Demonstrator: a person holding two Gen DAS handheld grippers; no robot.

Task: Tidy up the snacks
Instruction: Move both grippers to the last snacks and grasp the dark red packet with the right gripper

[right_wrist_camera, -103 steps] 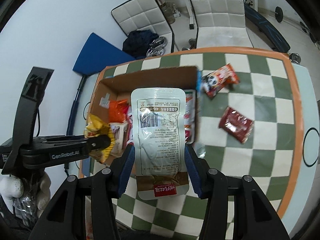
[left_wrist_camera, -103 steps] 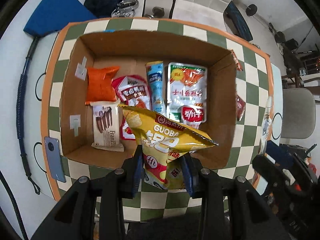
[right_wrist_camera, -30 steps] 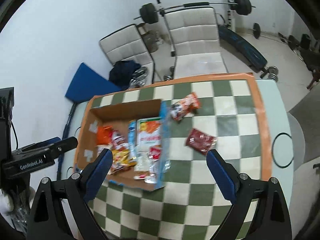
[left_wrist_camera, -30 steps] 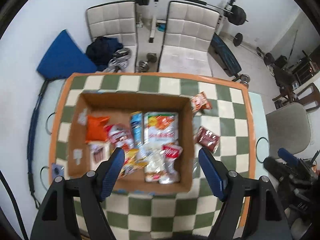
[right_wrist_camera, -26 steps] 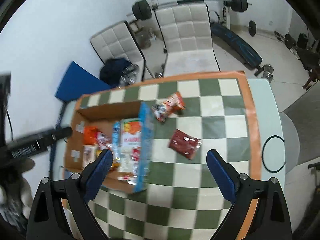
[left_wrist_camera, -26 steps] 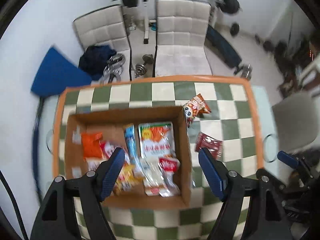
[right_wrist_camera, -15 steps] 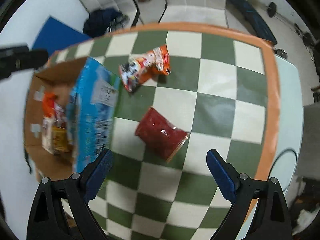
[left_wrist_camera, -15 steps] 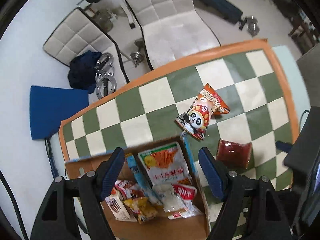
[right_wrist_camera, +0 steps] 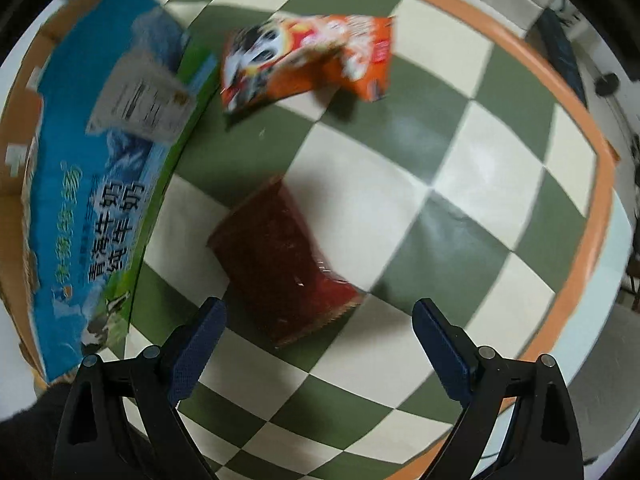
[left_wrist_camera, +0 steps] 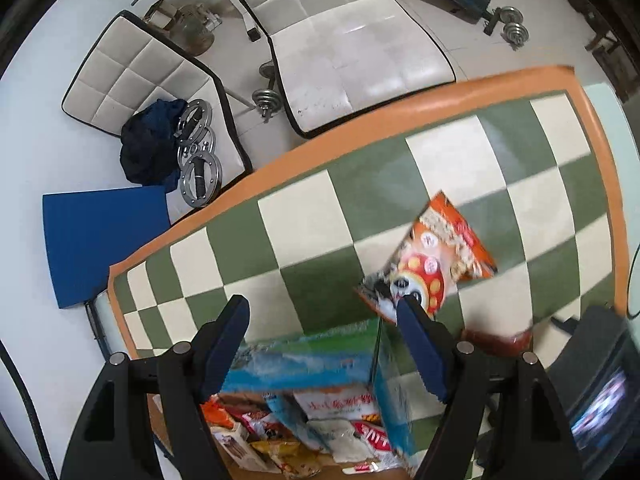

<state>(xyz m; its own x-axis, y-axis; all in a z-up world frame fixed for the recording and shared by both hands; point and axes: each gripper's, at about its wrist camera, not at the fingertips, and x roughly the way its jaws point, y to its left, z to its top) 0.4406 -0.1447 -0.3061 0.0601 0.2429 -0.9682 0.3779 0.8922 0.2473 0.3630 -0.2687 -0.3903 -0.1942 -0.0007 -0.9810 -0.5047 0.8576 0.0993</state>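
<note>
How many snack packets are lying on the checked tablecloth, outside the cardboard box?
2. The orange panda packet lies beside the box, near its far corner. The dark red packet lies nearer, just ahead of the open right claw. The box could hide others.

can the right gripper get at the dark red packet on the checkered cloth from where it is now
Probably yes. The right gripper hangs open right over the dark red packet, which lies flat on the checkered cloth, apart from the box and the orange panda bag. Nothing shows between the fingers and the packet.
</note>
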